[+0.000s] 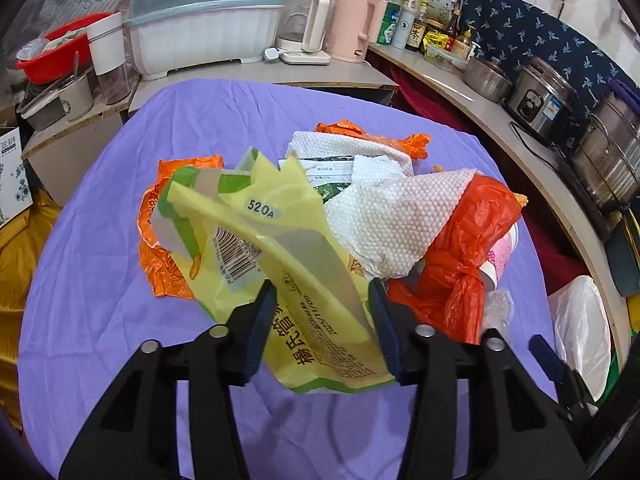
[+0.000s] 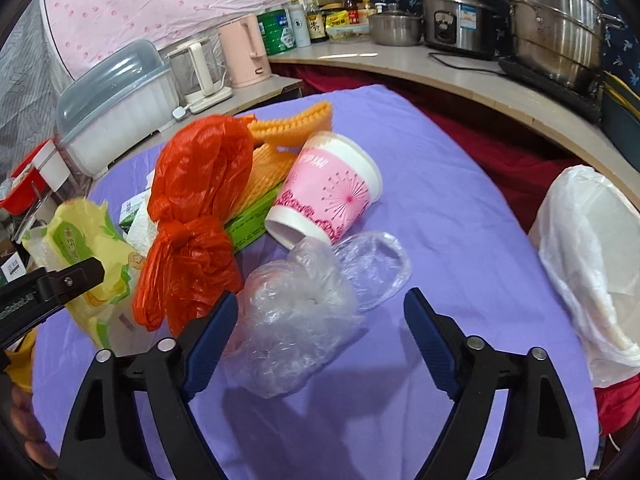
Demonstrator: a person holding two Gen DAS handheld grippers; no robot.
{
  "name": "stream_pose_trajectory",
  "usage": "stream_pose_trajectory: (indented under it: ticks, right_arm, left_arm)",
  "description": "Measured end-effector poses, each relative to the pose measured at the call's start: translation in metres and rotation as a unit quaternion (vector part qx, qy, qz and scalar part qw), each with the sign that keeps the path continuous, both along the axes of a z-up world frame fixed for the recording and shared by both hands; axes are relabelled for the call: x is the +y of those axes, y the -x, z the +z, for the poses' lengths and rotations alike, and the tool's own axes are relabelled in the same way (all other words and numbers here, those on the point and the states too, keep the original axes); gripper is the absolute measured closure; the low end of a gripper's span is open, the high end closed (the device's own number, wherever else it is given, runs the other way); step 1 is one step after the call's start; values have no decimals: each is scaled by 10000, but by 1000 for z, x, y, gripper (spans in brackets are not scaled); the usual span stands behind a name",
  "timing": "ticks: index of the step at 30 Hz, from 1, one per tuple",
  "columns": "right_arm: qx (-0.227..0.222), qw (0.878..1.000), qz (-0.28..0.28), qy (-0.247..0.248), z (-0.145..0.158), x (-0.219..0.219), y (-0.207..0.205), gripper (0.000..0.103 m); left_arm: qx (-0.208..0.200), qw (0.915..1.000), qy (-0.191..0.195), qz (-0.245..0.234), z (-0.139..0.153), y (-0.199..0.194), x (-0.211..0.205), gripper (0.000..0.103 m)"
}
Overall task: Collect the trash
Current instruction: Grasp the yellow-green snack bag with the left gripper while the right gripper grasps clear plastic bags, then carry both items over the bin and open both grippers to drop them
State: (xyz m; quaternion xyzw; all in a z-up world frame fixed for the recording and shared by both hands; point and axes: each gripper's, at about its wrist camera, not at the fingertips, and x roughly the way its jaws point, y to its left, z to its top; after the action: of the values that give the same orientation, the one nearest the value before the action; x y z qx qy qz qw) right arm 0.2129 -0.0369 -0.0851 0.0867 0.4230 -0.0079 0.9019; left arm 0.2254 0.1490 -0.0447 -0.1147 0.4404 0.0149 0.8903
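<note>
A heap of trash lies on the purple tablecloth (image 1: 100,280). My left gripper (image 1: 322,304) is open around the near end of a yellow-green snack bag (image 1: 288,256), its fingers on either side of it. Behind lie white paper towels (image 1: 388,216), a red plastic bag (image 1: 472,240) and orange wrappers (image 1: 160,264). My right gripper (image 2: 320,316) is open around a crumpled clear plastic bag (image 2: 296,312). Beyond it lie a pink and white paper cup (image 2: 332,192) on its side, the red bag (image 2: 196,208), a green box (image 2: 252,220) and orange foam netting (image 2: 288,128).
A bin lined with a white bag (image 2: 592,256) stands off the table's right edge. Behind the table a counter holds a dish box (image 1: 204,28), kettles (image 1: 352,28), bottles and steel pots (image 2: 552,28). The left gripper shows at the left of the right wrist view (image 2: 52,284).
</note>
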Motion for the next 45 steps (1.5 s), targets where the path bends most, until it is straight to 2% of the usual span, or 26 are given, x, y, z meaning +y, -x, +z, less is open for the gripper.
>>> stream_pose_trajectory:
  ticks: [2,4,8,10,11,23,32,41,45]
  right_arm:
    - [94,9999,82,-57,-7,4,-3,38]
    - [199,9995,193,-164,-13,8,-4,51]
    - [187,9991,271,-280,-14,10,1,65]
    - [130,9990,320,-275,-9,10,6,71]
    - [94,9991,329,-258,-7,11,7,82]
    - [-525,9984,176,-112,47,-14,55,83]
    - [-1029,9945,-158,-141,88,-51,101,83]
    - [-1321,9873,-877,-38,111,-116,146,83]
    - [-1327,9825,-1306,13,113,-155,163,83]
  left_arm:
    - [-24,10000,-3,-70,1,3,0,78]
    - [-39,9999,-4,-124,1,6,0,84]
    - [-73,9999,-16,-125,3,13,2,97]
    - [-87,9999,-1,-142,5,18,3,98]
    - [-109,9998,-3,-145,7,20,3,99]
    - [-710,9971,-6,-269,59,64,0,101]
    - [-1236,9909,-12,-535,103,102,-23,101]
    - [-1549,9790,30,-1328,132,119,-94,101]
    - [-1570,9692,133,-1893,139,117,-145,101]
